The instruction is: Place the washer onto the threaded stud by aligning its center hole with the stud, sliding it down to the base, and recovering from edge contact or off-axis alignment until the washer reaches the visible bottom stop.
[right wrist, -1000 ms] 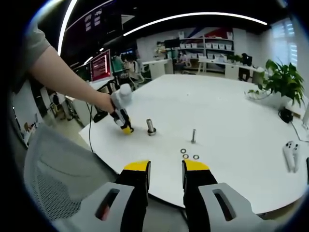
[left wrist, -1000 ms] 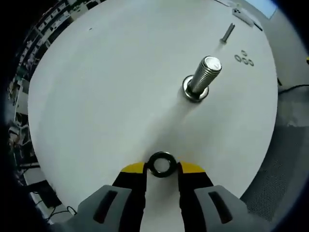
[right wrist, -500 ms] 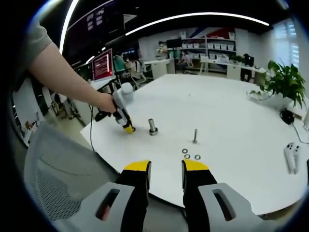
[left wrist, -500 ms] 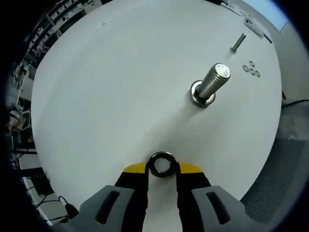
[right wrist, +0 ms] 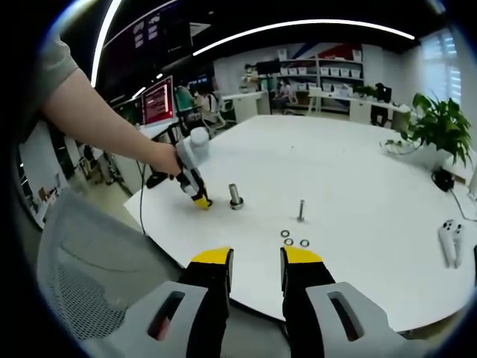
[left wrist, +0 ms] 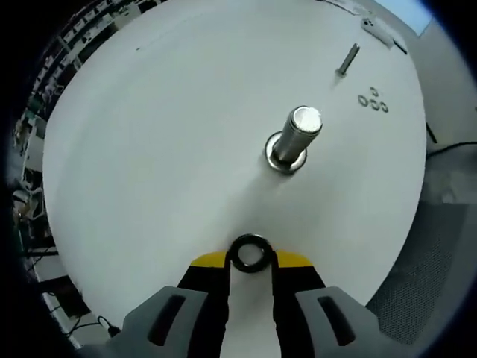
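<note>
Pinching the washer [left wrist: 250,253] between its yellow tips, your left gripper [left wrist: 250,259] hovers short of the stud [left wrist: 294,138] mid-table [left wrist: 149,134]. Your right gripper [right wrist: 256,258] hangs off the table's edge, jaws apart and empty.

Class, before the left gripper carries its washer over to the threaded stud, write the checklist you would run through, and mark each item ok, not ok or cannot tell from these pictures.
1. Washer held between the left gripper fingers: ok.
2. Washer hole open and facing the camera: ok.
3. Washer over the threaded stud: not ok, it sits apart, short of the stud.
4. Stud upright on its base on the white table: ok.
5. Path between washer and stud free of things: ok; spare washers and small bolt lie beyond.
6. Right gripper away from the stud: ok.
</note>
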The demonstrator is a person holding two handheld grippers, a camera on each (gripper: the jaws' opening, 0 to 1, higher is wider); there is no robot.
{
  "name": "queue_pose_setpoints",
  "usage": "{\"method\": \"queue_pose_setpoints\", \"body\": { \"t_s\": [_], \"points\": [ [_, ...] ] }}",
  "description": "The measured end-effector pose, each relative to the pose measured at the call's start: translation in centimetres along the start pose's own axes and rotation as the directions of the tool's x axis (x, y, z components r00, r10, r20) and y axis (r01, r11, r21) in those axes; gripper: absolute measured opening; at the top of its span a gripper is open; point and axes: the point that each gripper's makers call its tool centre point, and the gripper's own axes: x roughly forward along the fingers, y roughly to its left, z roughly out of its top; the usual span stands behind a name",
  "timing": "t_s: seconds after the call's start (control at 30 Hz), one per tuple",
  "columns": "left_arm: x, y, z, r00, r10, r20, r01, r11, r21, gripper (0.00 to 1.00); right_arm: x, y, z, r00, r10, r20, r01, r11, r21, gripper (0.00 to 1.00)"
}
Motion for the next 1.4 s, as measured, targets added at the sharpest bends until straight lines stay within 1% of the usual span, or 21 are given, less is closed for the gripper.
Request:
{"method": "queue_pose_setpoints", "body": {
  "t_s": [0.17,0.27,0.4,0.53,0.57,0.63,0.7,0.83,1.0,1.23,1.4],
  "points": [
    [-0.6,0.7,0.6,0.999,-0.007,0.033,0.006,1.000,0.002,0.19,0.0,0.0,0.0,1.000,-0.001,-0.001,0.001,1.000,0.001,0.28],
    [-1.7,1.0,1.4,0.997,-0.011,0.076,0.011,1.000,0.004,0.19,0.0,0.0,-0.1,1.000,0.001,-0.005,-0.002,1.000,-0.003,0.28],
    [-3.1,1.4,2.3,0.993,-0.012,0.116,0.010,1.000,0.012,0.19,0.0,0.0,-0.1,1.000,0.000,-0.005,0.000,1.000,-0.001,0.28],
    [-4.5,1.6,3.8,0.988,-0.009,0.154,0.004,0.999,0.032,0.19,0.0,0.0,-0.1,1.000,-0.001,-0.003,0.001,1.000,0.000,0.28],
    [-4.8,1.5,4.4,0.986,-0.013,0.168,0.008,0.999,0.035,0.19,0.0,0.0,-0.1,1.000,0.000,-0.004,0.000,1.000,0.001,0.28],
    [-5.2,1.2,5.3,0.982,-0.017,0.187,0.008,0.999,0.048,0.19,0.0,0.1,-0.1,1.000,0.001,-0.003,-0.001,1.000,-0.002,0.28],
    [-5.4,0.8,6.1,0.981,-0.019,0.193,0.006,0.998,0.069,0.19,0.0,0.1,-0.1,1.000,0.002,-0.003,-0.002,1.000,-0.003,0.28],
    [-5.3,0.0,7.2,0.981,-0.025,0.191,0.006,0.995,0.103,0.19,0.0,0.1,0.0,1.000,0.002,0.000,-0.002,1.000,-0.001,0.28],
    [-4.8,-0.8,8.0,0.985,-0.028,0.170,0.002,0.988,0.152,0.19,0.0,0.0,0.0,1.000,0.001,0.001,-0.001,1.000,-0.002,0.28],
    [-4.4,-1.1,8.6,0.988,-0.034,0.153,0.006,0.984,0.177,0.19,0.0,0.0,0.1,1.000,0.002,0.006,-0.002,1.000,-0.002,0.28],
    [-3.9,-1.5,8.6,0.991,-0.032,0.127,0.004,0.977,0.213,0.19,-0.1,0.0,0.1,1.000,0.000,0.008,0.000,1.000,-0.001,0.28]
  ]
}}
